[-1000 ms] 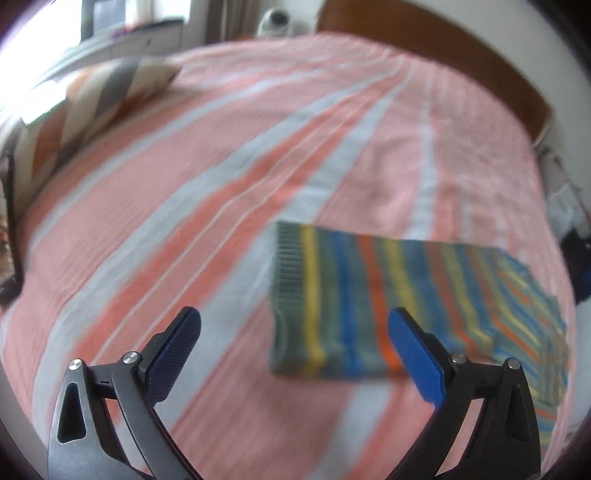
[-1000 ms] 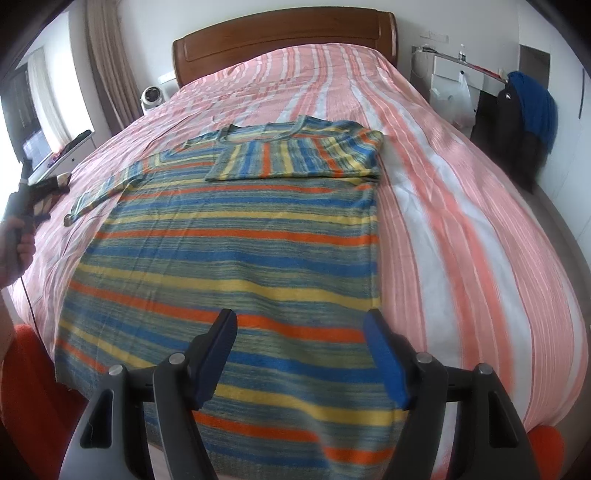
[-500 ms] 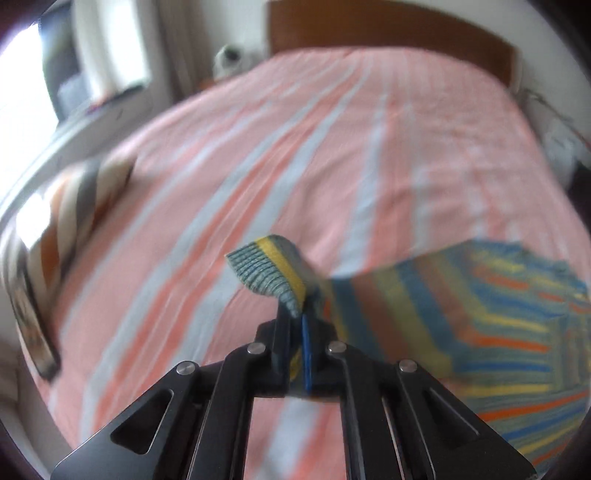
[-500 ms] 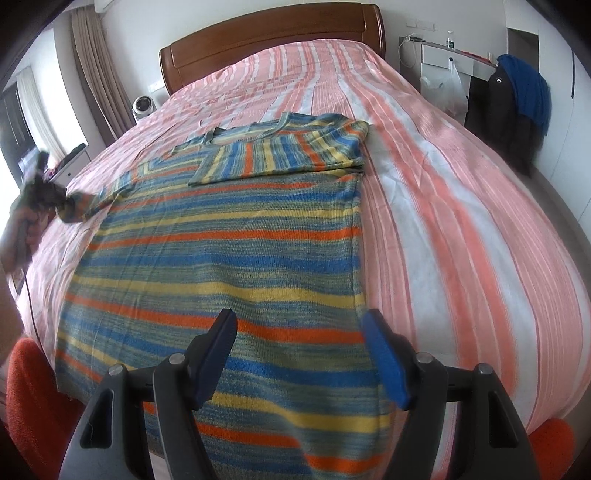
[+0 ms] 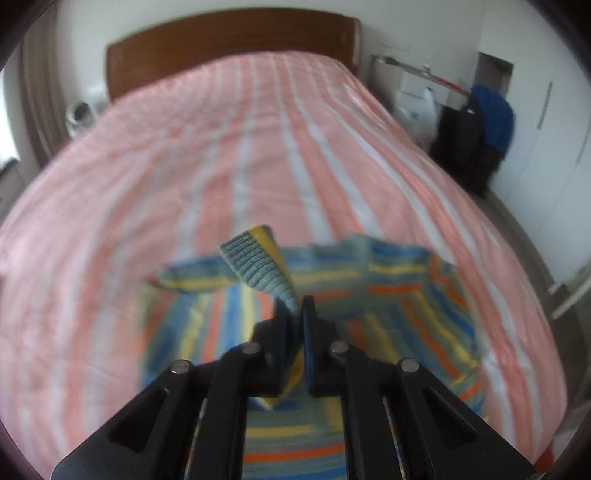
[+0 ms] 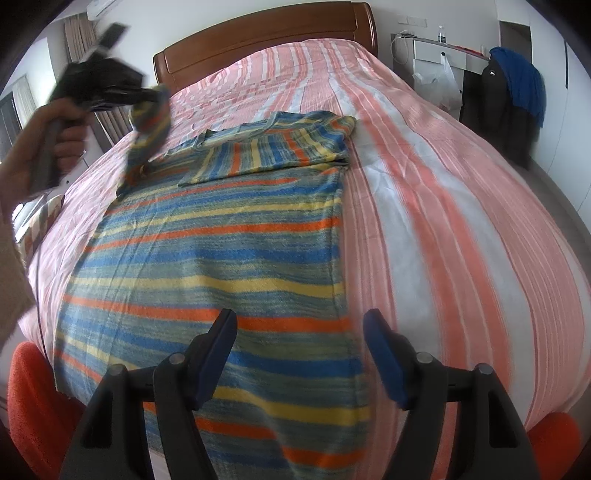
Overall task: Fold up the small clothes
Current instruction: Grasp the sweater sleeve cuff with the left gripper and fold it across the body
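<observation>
Up and across swings the left gripper [image 5: 297, 317] since a second ago, jaws easing apart yet gripping the sleeve [image 6: 149, 129] above the sweater [image 6: 207, 266] on the bed [image 6: 461, 206]; right gripper [image 6: 299, 354] hovers open, empty

Wooden headboard [image 6: 266, 40]; white walls [image 6: 406, 11]; curtained window [image 6: 79, 40].

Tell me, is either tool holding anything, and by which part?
The left tool holds the sweater by the cuff of its sleeve; its jaws are opening. The right tool holds nothing.
</observation>
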